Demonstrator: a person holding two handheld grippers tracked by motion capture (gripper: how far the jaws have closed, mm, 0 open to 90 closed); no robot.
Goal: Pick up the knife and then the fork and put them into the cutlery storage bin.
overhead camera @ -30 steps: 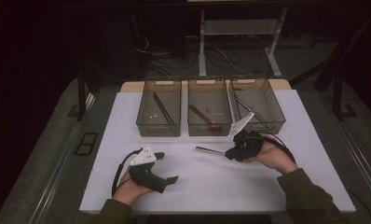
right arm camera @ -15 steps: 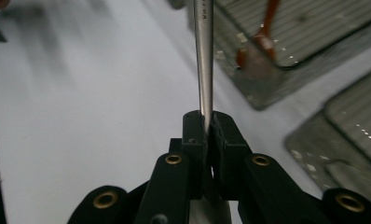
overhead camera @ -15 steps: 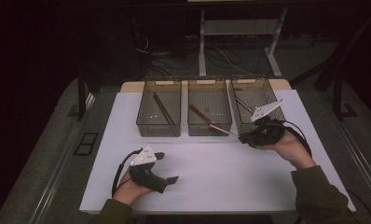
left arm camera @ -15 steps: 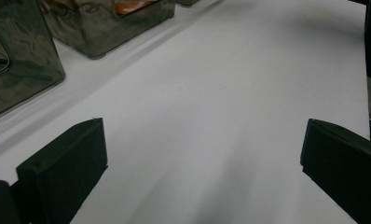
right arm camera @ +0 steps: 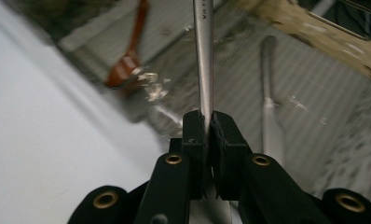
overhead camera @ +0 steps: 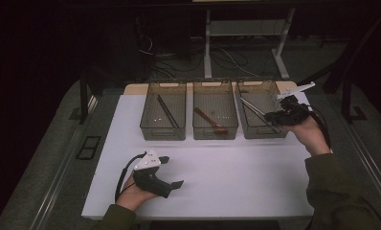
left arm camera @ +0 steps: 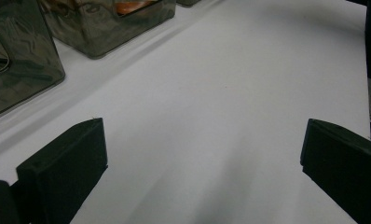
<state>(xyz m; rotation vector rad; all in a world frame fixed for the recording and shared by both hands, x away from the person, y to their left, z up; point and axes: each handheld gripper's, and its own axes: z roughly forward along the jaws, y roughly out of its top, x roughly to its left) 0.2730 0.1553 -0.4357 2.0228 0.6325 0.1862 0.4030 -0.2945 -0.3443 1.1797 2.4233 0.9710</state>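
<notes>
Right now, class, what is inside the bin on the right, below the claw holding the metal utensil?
Inside the right bin lies another silver utensil on the mesh floor. The right claw holds a metal utensil over it. The claw covers the bin's near end.

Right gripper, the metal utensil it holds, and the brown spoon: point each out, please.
right gripper (right arm camera: 208, 122), right gripper view, at the tips of its shut jaws.
metal utensil (right arm camera: 203, 56), right gripper view, on its flat shaft.
brown spoon (overhead camera: 208, 120), high view, on its handle in the middle basket.
</notes>
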